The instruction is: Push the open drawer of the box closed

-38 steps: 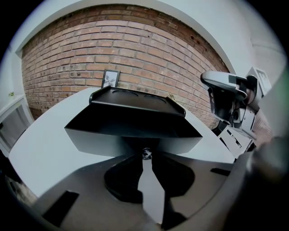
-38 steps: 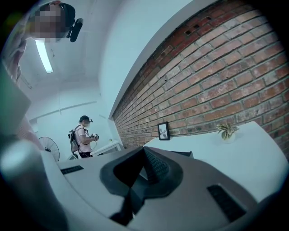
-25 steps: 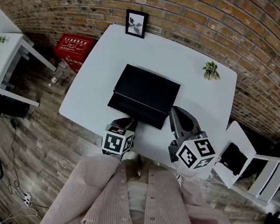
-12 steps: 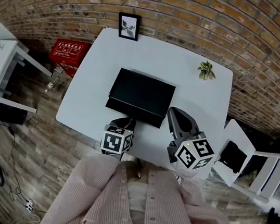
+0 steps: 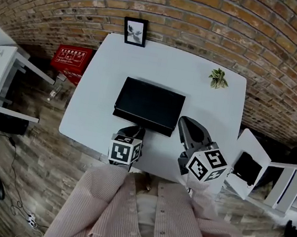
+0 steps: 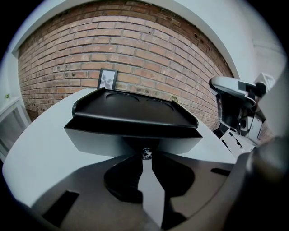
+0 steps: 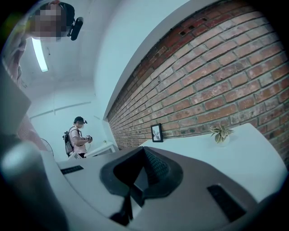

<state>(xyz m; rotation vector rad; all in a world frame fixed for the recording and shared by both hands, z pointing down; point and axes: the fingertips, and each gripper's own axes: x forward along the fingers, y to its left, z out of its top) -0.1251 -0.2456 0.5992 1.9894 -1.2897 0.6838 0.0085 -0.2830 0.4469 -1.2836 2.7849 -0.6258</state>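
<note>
A black box [image 5: 150, 103] lies in the middle of the white table [image 5: 106, 69]. Its drawer front [image 5: 143, 121] sticks out only slightly on the near side. In the left gripper view the drawer front [image 6: 113, 142] fills the middle, with a small metal knob [image 6: 146, 152] at its lower edge. My left gripper [image 6: 146, 157] points down at that knob, its narrow jaws closed around it and the tips against the drawer. In the head view the left gripper [image 5: 137, 129] touches the drawer's near edge. My right gripper [image 5: 186, 121] hovers right of the box, shut and empty, also visible as the right gripper [image 7: 143, 155].
A framed picture [image 5: 135, 31] leans on the brick wall and a small potted plant [image 5: 218, 78] stands at the table's far right. A white chair [image 5: 258, 169] is at the right, a red crate [image 5: 71, 57] and white shelf [image 5: 2, 72] at the left. A person [image 7: 79, 135] stands far off.
The drawer has slid further into the box, and my left gripper has followed it forward. The right gripper has stayed where it was.
</note>
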